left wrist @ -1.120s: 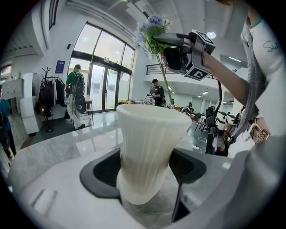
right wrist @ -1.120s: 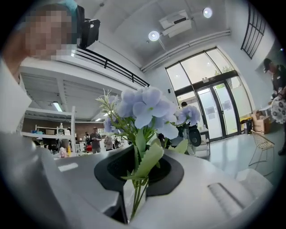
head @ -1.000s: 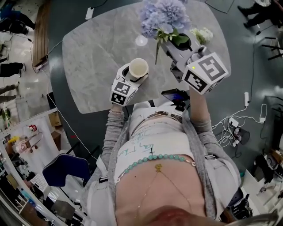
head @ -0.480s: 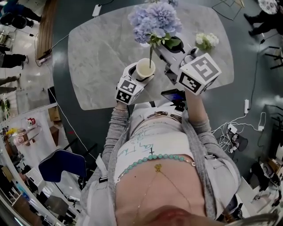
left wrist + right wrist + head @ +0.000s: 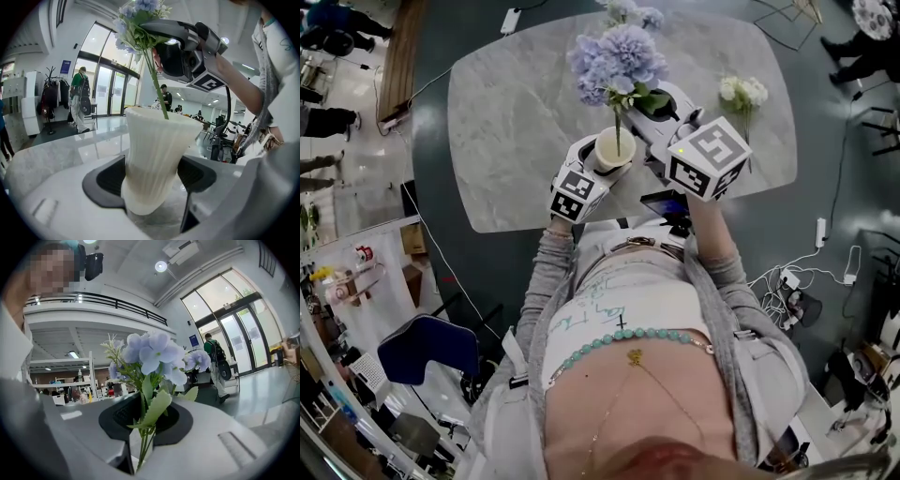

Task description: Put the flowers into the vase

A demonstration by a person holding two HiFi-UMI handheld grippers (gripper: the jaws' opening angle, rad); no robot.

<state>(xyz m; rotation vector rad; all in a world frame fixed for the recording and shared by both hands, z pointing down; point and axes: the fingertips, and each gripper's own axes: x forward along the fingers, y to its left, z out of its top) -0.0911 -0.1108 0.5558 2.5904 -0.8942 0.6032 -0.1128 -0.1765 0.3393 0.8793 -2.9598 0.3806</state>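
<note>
Open surface (image 5: 506, 122) left of vase (image 5: 602, 151); white flowers (image 5: 742, 91) lie at right; blue bloom (image 5: 619, 58) overhangs vase mouth, stem (image 5: 618, 127) inside.

Flower stem (image 5: 617, 127) in vase (image 5: 601, 157), other flowers (image 5: 742, 91) on table (image 5: 516, 112) to its right

vase (image 5: 612, 150) 1 | blue flower bunches (image 5: 619, 58) (image 5: 634, 14) 2 | white flower bunch (image 5: 742, 91) 1 | table (image 5: 516, 112) 1
</note>
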